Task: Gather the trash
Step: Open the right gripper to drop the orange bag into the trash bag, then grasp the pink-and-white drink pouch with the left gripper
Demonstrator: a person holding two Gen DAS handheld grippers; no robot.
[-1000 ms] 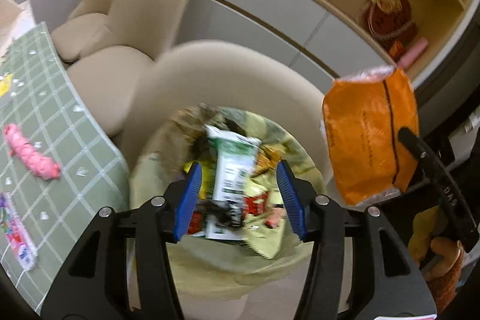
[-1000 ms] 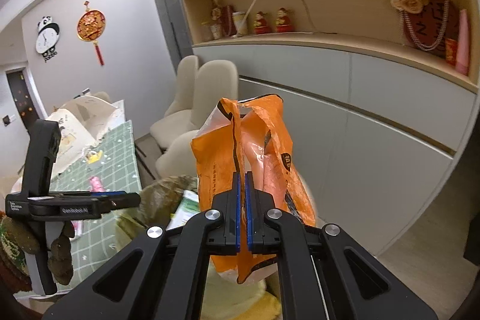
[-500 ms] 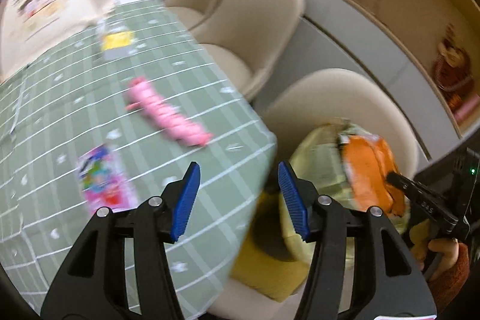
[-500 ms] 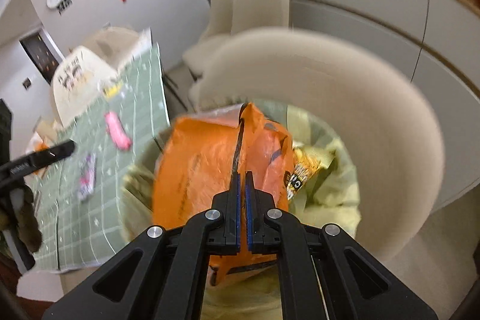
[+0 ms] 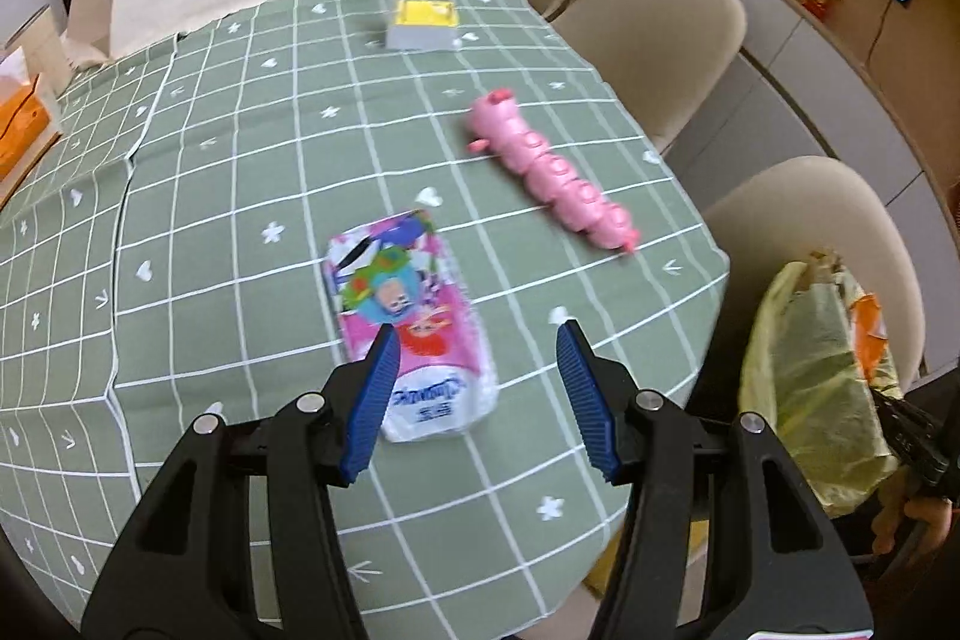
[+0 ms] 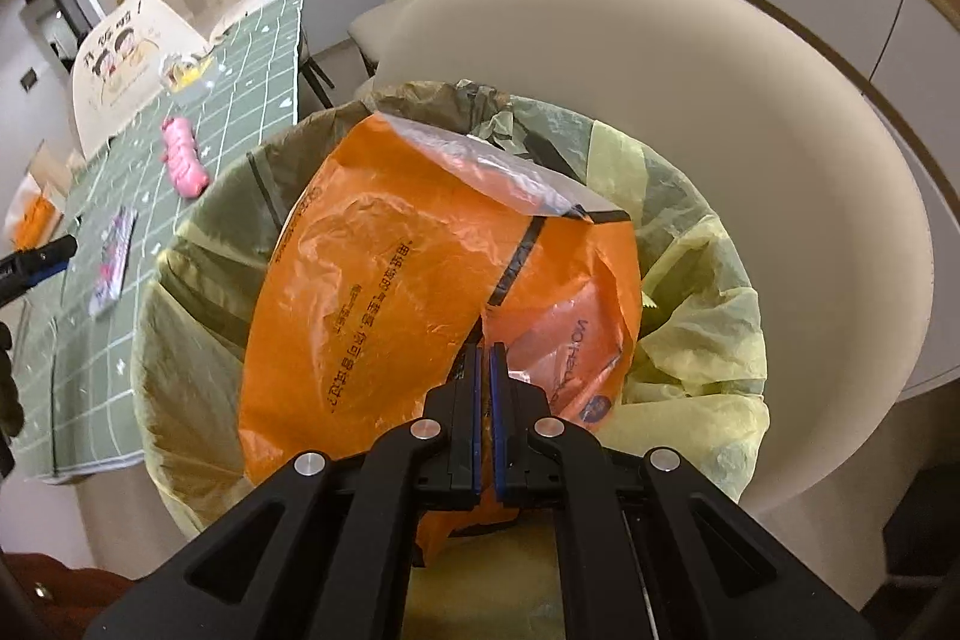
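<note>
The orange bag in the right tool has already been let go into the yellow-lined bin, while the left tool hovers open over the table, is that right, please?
Not quite: the orange bag is not let go. The right wrist view shows the right tool shut on it, the bag lowered into the yellow-lined bin. The left tool does hover open over the table.

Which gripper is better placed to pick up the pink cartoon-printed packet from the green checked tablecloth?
Left. The left gripper hangs open right over the pink cartoon-printed packet, while the right gripper is shut on the orange plastic bag in the yellow-lined bin.
</note>
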